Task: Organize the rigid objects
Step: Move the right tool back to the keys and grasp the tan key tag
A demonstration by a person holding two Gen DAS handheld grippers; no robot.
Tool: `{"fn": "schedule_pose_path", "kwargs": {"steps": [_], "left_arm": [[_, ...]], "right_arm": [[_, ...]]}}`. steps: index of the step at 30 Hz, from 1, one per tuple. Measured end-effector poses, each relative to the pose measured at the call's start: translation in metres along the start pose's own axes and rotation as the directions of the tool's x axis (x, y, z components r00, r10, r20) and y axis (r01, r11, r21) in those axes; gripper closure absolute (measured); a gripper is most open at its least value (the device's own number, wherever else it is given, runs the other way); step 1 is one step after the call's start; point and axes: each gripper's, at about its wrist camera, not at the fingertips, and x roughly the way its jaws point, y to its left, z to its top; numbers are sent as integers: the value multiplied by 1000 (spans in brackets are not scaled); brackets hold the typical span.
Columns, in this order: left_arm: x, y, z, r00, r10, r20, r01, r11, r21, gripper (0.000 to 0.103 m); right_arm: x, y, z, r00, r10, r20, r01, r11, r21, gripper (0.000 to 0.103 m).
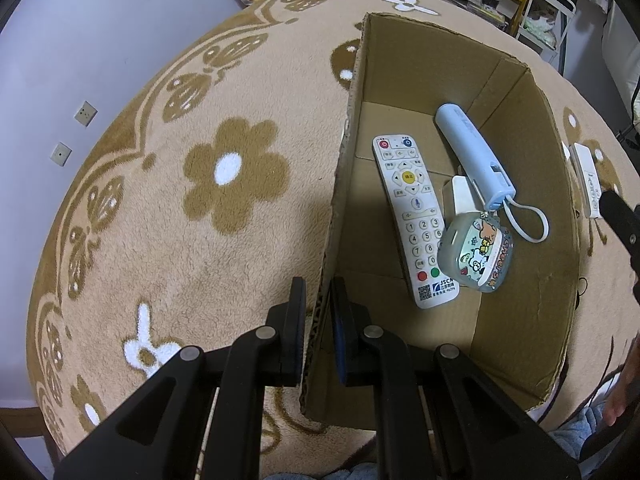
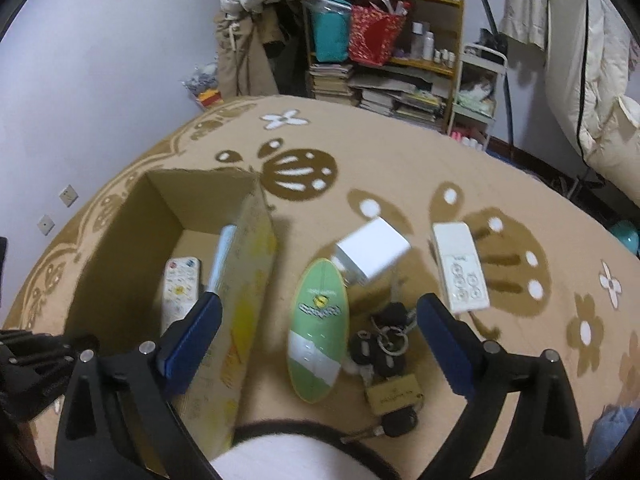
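Corrugated wall of the cardboard box (image 1: pixel 340 184) is clamped by the left gripper (image 1: pixel 319 320); a white remote (image 1: pixel 412 220) lies inside. Spread wide, the right gripper (image 2: pixel 320 320) is held above a glossy green oval board (image 2: pixel 318 332) on plush carpet (image 2: pixel 400 176).

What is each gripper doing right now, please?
Left gripper: closed on the cardboard box wall, one finger on each side.
Right gripper: open, holding nothing, above the green mini skateboard and keys.
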Motion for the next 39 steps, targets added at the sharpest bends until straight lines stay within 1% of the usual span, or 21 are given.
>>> {"fn": "schedule_pose_path", "kwargs": {"steps": [4, 10, 14, 20, 26, 27, 28, 30, 32, 34, 39], "left_arm": [[0, 2, 0, 1000, -11, -1, 11, 1000, -10, 91], [0, 3, 1, 1000, -8, -2, 8, 1000, -8, 91], [0, 2, 1, 1000, -6, -2, 6, 1000, -6, 91], [0, 2, 0, 1000, -4, 0, 4, 1000, -3, 91], [0, 3, 0, 1000, -7, -1, 7, 1000, -6, 91], [0, 3, 0, 1000, -7, -1, 7, 1000, -7, 91], [0, 3, 0, 1000, -8, -2, 8, 1000, -7, 91], [0, 3, 0, 1000, -7, -1, 7, 1000, -6, 91], [0, 3, 0, 1000, -6, -2, 6, 1000, -5, 91], [-1, 3, 0, 1000, -5, -2, 5, 1000, -5, 91], [-1, 3, 0, 1000, -5, -2, 5, 1000, -4, 91]], "right_arm": [[4, -17, -9, 999, -16, -34, 18, 999, 46, 1], [11, -40, -24, 996, -40, -76, 47, 995, 93, 1], [21, -54, -35, 992, -19, -127, 39, 987, 157, 1], [40, -70, -53, 976, -20, -216, 69, 974, 218, 1], [57, -76, -66, 959, -23, -281, 92, 968, 234, 1], [59, -77, -68, 958, -23, -286, 94, 967, 236, 4], [62, -78, -70, 955, -22, -294, 97, 966, 241, 16], [66, -80, -73, 952, -16, -304, 95, 964, 247, 31], [65, -81, -73, 955, -16, -297, 95, 963, 251, 35], [63, -84, -73, 960, -2, -281, 80, 960, 268, 57], [61, -89, -72, 957, 61, -284, 34, 947, 319, 80]]}}
